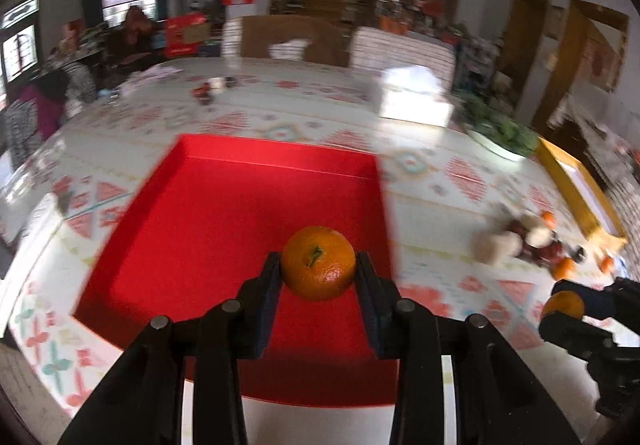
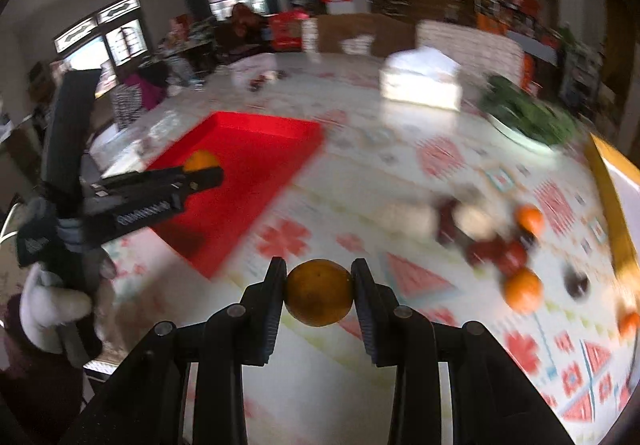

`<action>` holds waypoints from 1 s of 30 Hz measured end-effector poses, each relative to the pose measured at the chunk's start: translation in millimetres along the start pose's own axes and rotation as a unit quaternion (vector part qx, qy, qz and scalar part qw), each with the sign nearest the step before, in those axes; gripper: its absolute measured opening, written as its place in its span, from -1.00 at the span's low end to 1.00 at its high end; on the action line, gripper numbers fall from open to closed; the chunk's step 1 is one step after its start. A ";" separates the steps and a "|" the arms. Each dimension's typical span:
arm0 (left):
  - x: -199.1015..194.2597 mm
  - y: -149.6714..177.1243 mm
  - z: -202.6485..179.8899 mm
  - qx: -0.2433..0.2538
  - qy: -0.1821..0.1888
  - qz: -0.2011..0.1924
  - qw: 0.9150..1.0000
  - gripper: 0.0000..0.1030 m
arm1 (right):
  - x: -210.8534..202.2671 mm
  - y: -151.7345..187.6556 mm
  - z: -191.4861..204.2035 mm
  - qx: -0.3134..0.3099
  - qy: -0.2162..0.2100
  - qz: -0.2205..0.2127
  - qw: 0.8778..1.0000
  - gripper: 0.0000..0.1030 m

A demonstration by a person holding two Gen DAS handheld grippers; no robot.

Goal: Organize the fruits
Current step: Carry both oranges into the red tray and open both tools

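Observation:
My left gripper [image 1: 318, 271] is shut on a tangerine [image 1: 318, 263] with a green stem, held above the near right part of the red tray [image 1: 224, 213]. My right gripper [image 2: 319, 293] is shut on a second tangerine [image 2: 319, 293] above the patterned tablecloth, to the right of the red tray [image 2: 256, 149]. The right wrist view also shows the left gripper [image 2: 202, 169] with its tangerine [image 2: 200, 160] over the tray, held by a gloved hand [image 2: 48, 309]. In the left wrist view the right gripper [image 1: 568, 311] with its orange fruit [image 1: 564, 303] sits at the far right.
A blurred pile of loose fruit [image 2: 500, 237], tangerines, dark red and pale pieces, lies on the cloth to the right. Behind stand a white box [image 2: 420, 81], a plate of greens [image 2: 528, 117] and a yellow-rimmed box [image 2: 612, 197]. People sit at the far left.

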State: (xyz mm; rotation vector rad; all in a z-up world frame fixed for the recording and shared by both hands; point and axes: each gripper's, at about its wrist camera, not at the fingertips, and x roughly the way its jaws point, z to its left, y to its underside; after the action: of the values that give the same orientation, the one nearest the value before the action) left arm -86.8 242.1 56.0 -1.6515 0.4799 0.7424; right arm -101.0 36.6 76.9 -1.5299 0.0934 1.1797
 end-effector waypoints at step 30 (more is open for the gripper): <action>8.3 -2.5 103.7 -0.093 -0.060 0.007 0.994 0.21 | 114.0 -53.3 81.0 0.013 -0.104 0.023 0.994 0.11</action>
State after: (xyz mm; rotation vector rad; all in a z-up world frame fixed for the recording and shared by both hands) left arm -101.0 344.3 42.2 -1.7655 0.3445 0.9135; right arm -61.0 177.6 46.6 -1.3799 0.0045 1.3634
